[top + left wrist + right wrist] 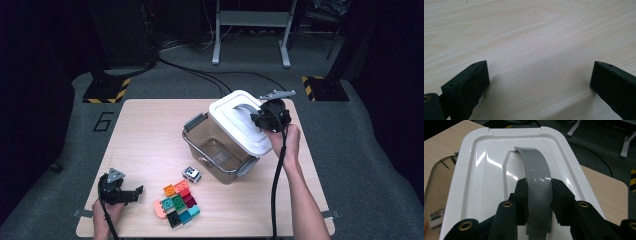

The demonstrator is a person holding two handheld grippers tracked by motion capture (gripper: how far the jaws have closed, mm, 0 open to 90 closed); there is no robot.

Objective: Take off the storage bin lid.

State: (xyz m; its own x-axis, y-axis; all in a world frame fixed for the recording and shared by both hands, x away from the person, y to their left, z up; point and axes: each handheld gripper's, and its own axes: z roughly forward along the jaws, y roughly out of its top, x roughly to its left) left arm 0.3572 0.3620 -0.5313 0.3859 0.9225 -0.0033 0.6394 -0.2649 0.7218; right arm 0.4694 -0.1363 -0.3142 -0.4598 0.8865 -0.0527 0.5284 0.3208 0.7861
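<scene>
While the right gripper [537,195] clamps the grey handle [536,172], the white lid [235,125] tilts over the clear bin [212,150] at table centre — lid removal; next, carry it toward three o'clock. Left gripper [131,194] rests open at eight o'clock.

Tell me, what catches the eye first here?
The white lid, tilted off the clear bin mid-table, with the right gripper clamped on its grey handle. Next, bright toy bricks clustered near the front edge, beside the left gripper with its jaws open.

Bin mouth [212,145] half under lid [235,125]
</scene>
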